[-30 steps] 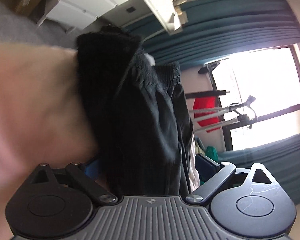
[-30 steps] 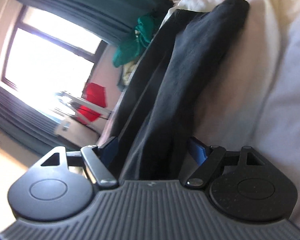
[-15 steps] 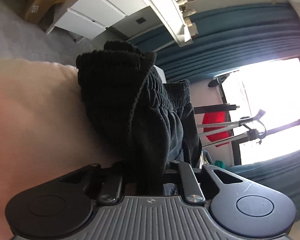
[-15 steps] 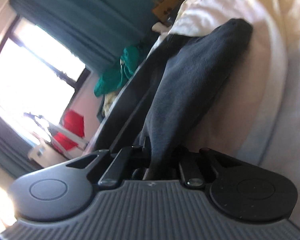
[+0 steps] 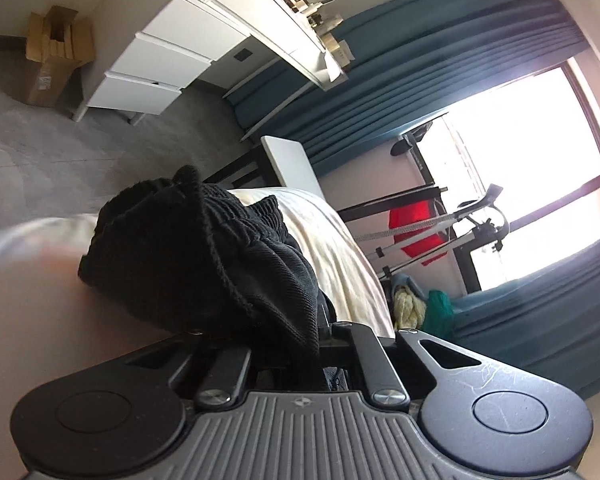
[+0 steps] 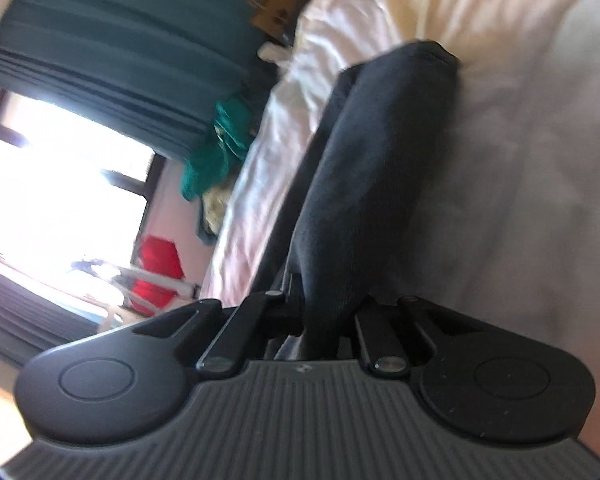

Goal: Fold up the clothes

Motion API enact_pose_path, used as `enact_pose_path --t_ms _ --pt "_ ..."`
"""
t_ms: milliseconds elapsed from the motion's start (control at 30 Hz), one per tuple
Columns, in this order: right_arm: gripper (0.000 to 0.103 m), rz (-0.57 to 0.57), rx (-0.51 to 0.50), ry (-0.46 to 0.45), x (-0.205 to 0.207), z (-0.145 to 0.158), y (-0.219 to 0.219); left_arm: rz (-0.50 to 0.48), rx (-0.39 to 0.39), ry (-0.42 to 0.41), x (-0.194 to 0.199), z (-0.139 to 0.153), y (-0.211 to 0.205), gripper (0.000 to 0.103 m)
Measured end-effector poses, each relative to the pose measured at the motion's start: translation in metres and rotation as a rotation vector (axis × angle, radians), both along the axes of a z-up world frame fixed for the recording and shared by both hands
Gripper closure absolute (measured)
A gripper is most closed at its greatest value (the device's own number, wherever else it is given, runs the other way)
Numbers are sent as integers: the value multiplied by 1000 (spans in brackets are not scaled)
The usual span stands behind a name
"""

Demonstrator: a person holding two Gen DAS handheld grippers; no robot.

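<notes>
Both of your grippers have gone from spread wide around the cloth a second ago to clamped on it, and the left one has lifted its end clear, so the floor and bed edge now show beneath it.

You have one garment in play: a pair of black trousers (image 5: 204,264), lying lengthwise on the bed (image 5: 332,248) between your two grippers. Your left gripper (image 5: 288,344) has its jaws pinched together on the waist end, where the ribbed elastic band bunches into a thick, rounded heap. Your right gripper (image 6: 320,316) is likewise closed tight on the trousers (image 6: 364,184) at the other end, the leg fabric rising from the jaws as a smooth, narrow, dark fold that ends in a blunt hem on the sheet (image 6: 520,160).

Both grippers point forward and slightly down, each rolled so the room appears tilted.

The sheet is pale cream and softly creased. Behind it you can count one white dresser with three drawers (image 5: 156,68), one cardboard box (image 5: 52,56), teal pleated curtains (image 5: 440,40), one bright window (image 5: 520,160) and one red item (image 5: 416,228) on a metal rack.
</notes>
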State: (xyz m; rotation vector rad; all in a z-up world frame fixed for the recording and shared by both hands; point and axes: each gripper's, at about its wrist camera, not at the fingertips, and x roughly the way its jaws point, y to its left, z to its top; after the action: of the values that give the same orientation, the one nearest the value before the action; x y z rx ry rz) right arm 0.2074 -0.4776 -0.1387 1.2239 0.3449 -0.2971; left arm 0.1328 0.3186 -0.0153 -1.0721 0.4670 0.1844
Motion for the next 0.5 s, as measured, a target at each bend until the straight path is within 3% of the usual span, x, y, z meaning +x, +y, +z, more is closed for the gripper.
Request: enact_pose_path --t_ms 267,400,500 --pt "95 71 181 129 -80 -9 5 -31 120 66 -126 16 18 95" --pt "92 80 249 159 -94 -21 8 -78 176 105 -152 -6 20 94" --pt "90 72 298 156 -99 -26 5 -114 274 100 -156 -16 15 93"
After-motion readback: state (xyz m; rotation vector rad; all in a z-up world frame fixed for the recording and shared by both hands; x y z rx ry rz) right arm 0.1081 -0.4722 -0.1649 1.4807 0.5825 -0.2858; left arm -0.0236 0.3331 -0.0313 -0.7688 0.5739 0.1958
